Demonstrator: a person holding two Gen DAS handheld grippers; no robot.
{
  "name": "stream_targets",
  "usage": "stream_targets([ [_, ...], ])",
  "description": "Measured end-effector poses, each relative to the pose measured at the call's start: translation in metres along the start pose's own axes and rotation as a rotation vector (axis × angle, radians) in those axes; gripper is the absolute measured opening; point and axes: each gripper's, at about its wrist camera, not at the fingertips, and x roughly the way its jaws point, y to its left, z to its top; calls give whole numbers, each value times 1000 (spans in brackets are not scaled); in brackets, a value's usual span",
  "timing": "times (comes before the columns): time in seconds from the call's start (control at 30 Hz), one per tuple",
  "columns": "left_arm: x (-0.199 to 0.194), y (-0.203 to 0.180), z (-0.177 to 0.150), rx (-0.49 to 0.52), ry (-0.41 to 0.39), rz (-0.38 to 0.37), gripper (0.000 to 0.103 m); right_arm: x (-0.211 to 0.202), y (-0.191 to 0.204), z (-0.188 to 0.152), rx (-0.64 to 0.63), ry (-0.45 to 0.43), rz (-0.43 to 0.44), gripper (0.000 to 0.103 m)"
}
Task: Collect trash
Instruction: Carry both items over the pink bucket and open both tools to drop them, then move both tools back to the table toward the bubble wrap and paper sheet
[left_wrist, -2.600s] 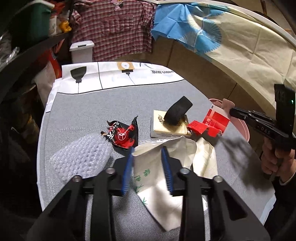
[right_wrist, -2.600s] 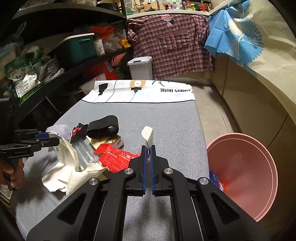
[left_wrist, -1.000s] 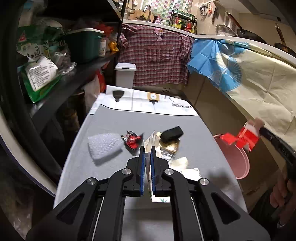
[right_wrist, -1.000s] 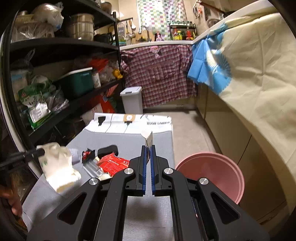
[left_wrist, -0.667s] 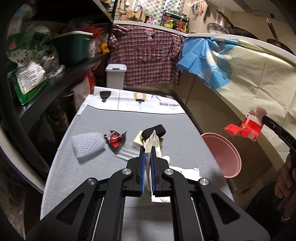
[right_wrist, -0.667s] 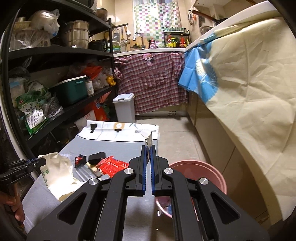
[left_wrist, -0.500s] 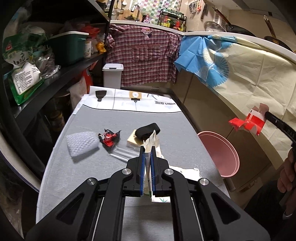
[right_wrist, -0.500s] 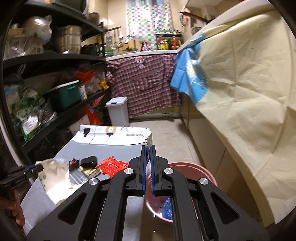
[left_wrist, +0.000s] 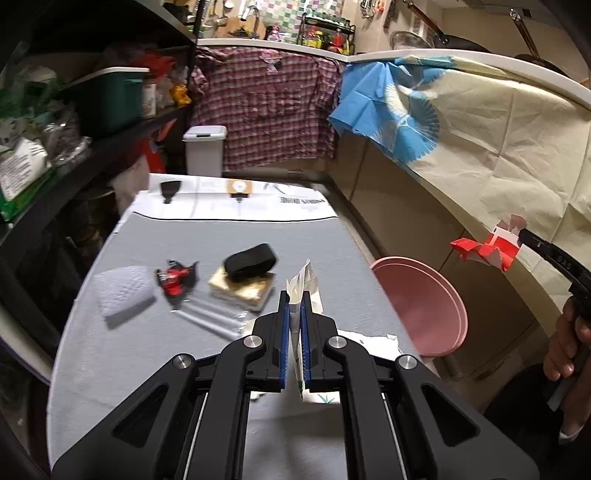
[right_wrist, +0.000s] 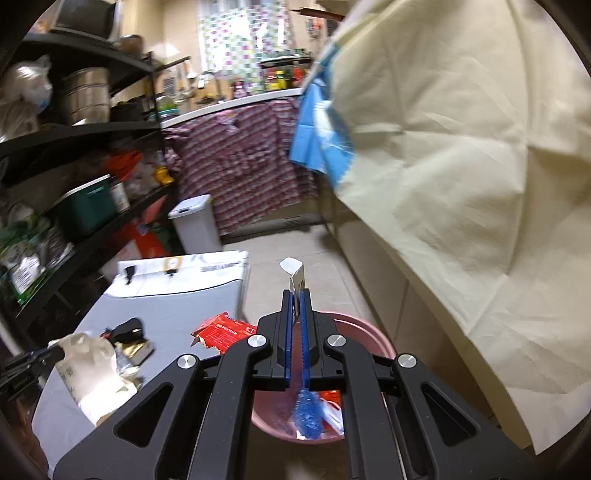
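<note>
We've swung the right gripper (right_wrist: 295, 295), jaws clenched on the red wrapper (left_wrist: 484, 249), over the pink basin (right_wrist: 369, 332), the left gripper (left_wrist: 294, 295) following, jaws pinching the white paper bag (left_wrist: 304, 280), so both drops look close.

Left tool (left_wrist: 294, 314) pinches a white wrapper (left_wrist: 302, 286) (pink bin (left_wrist: 439, 332) beside table (left_wrist: 129, 362))

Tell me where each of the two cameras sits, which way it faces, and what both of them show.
Left wrist: on the left gripper, looking down the grey table toward the checked cloth; its fingers pinch a white wrapper; the person's other hand shows at right.
Right wrist: on the right gripper, above the pink bin, facing the same end of the room; its fingers pinch a red packet.
Shared: table, pink bin, both pieces of trash, white pedal bin, checked cloth.
</note>
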Motion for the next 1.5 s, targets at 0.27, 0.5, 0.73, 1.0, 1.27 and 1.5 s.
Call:
stream_targets([
  [0.27, 32, -48, 16, 36, -1, -64, 6, 17, -20, 1, 42, 8, -58, 4],
  [0.5, 68, -94, 25, 114, 31, -123, 6, 26, -29, 4, 72, -9, -95, 4],
  [0.73, 105, -126, 23, 169, 68, -162, 6, 47, -35, 3, 86, 21, -121, 4],
  [1.0, 138, -139, 18, 173, 112, -178, 6, 71, -33, 0, 79, 58, -128, 4],
  [1.27, 159, -143, 9, 158, 196, -196, 23, 92, -27, -2, 66, 92, -152, 47],
  [1.5, 130, -119, 3, 110, 172, -199, 26, 91, -22, -3, 56, 76, -153, 50],
])
